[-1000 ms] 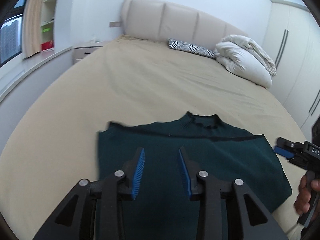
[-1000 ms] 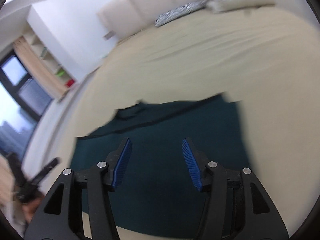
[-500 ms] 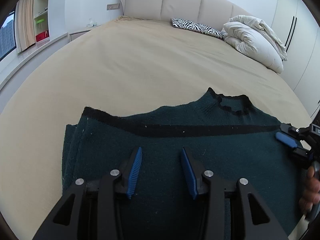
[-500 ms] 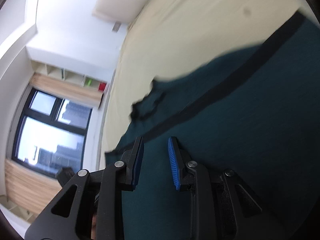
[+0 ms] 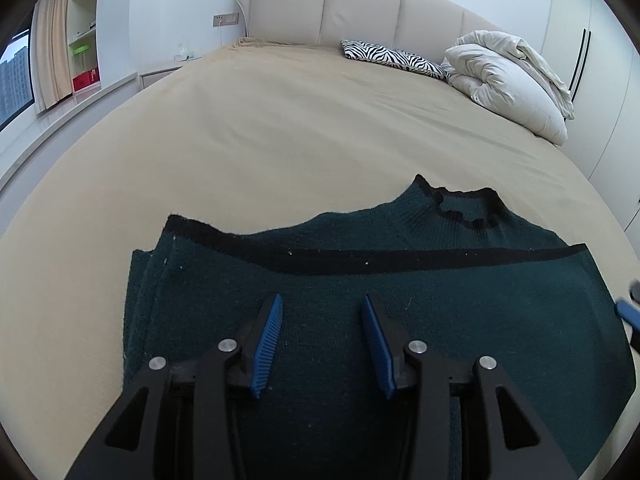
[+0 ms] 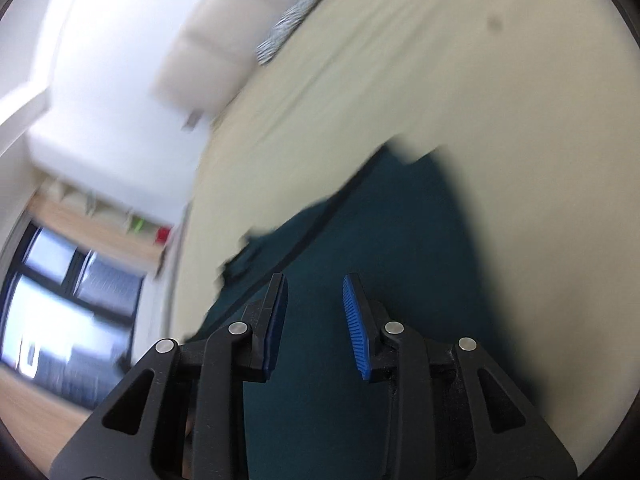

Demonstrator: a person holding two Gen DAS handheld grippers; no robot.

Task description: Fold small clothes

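Right gripper [image 6: 314, 312] has spread from narrow to a moderate gap — holding nothing, over the dark green sweater [image 5: 400, 304]. Left gripper [image 5: 322, 332] unchanged: jaws apart, empty, above the sweater folded on the beige bed [image 5: 300, 128] — zebra pillow [image 5: 394, 58] beyond.

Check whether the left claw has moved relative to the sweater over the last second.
Yes. The left claw has moved forward and lower over the dark green sweater, whose collar and black stripe now sit nearer, toward the headboard.

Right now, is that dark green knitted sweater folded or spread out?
Folded: the dark green knitted sweater shows stacked layers at its left edge on the beige bed.
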